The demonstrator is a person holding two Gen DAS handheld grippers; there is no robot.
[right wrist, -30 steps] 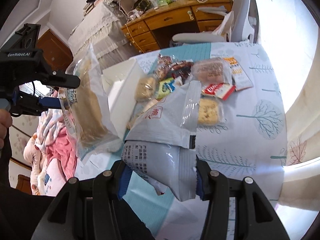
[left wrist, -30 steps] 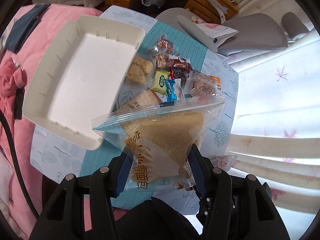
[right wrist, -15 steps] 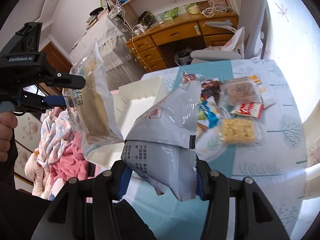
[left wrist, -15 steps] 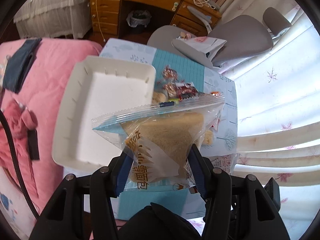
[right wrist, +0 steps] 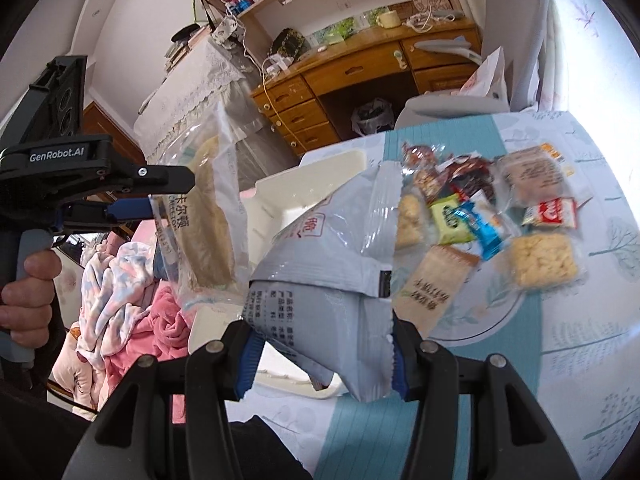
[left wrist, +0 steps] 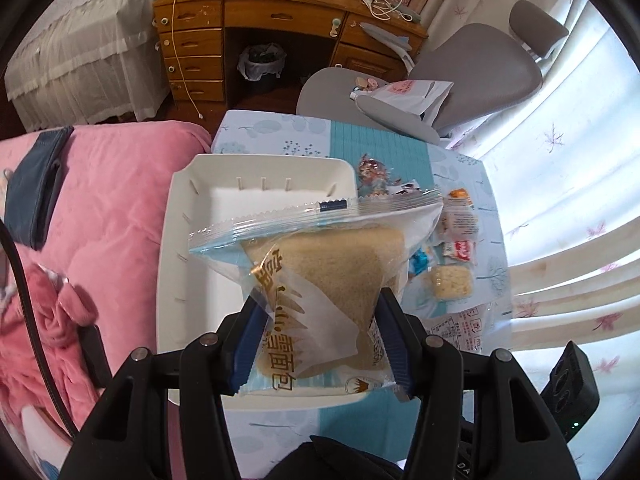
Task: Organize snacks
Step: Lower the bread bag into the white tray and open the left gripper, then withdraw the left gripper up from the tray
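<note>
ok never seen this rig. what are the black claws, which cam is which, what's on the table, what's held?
No robot here: a person carries a handheld two-finger gripper in each hand, with a fisheye camera on each looking forward along its fingers. The black claws at the bottom of each picture are that gripper's own.

Left wrist view: the left gripper is shut on a clear bread packet, held above a white tray that looks empty.

Right wrist view: the right gripper is shut on a grey snack bag. The other gripper, with the hand holding it, shows at the left.

On the table, beside the tray, lies a pile of small wrapped snacks. Behind are a wooden desk and a grey chair.
</note>
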